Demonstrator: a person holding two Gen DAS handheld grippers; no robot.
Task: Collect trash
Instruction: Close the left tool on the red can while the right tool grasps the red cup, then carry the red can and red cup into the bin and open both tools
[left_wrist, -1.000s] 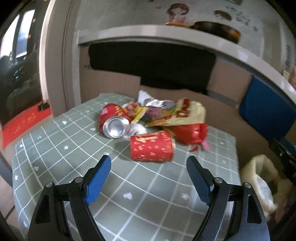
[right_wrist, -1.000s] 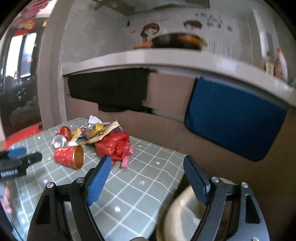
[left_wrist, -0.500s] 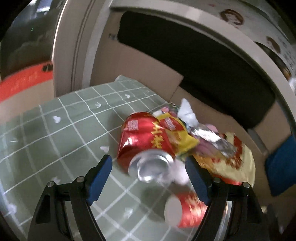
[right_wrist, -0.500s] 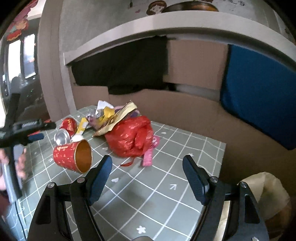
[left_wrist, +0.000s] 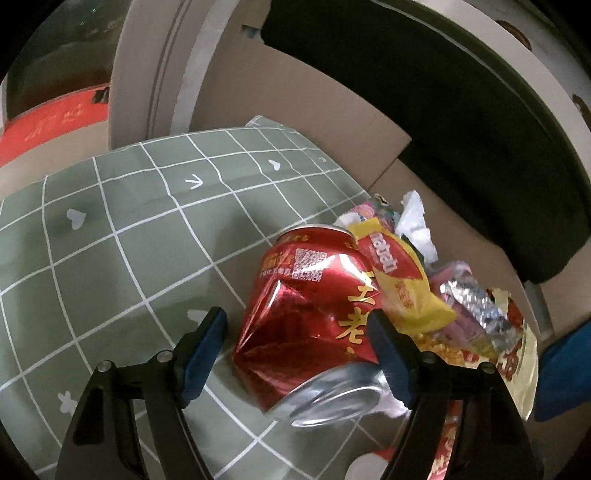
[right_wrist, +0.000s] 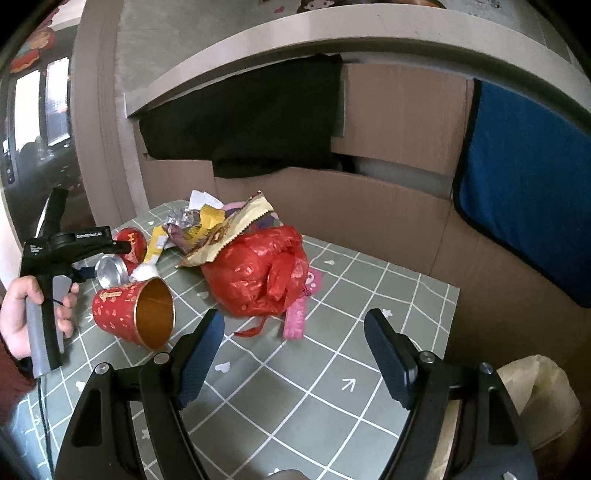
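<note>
- My left gripper (left_wrist: 297, 347) straddles a dented red can (left_wrist: 314, 310) that lies on its side on the green checked tablecloth (left_wrist: 110, 236); its jaws are closing with the can between them; the right pad sits against the can's flank, the left pad stands just clear of it, so I count it as spread, not pinching
- The can's silver end (left_wrist: 336, 402) faces my camera; a yellow wrapper (left_wrist: 399, 280) leans on its far shoulder
- My right gripper (right_wrist: 293, 350) hangs spread wide over bare cloth, nothing between its pads
- From the right camera I see a hand (right_wrist: 22, 317) gripping the left tool's handle at the table's left edge
- Just beyond, a red paper cup (right_wrist: 125, 314) lies tipped over, its gold mouth turned toward me, touching the can
- Further in, a crumpled red plastic bag (right_wrist: 258, 273) sits mid-table, a pink strip (right_wrist: 295, 317) trailing from under it
- Behind that, foil scraps (right_wrist: 181, 219) and a tan snack packet (right_wrist: 236, 225) heap together near the back edge
- A pale bag (right_wrist: 535, 398) stands off the table's right side, low down
- Cardboard (right_wrist: 369, 206) and a blue cloth (right_wrist: 528, 177) close the view at the back
</note>
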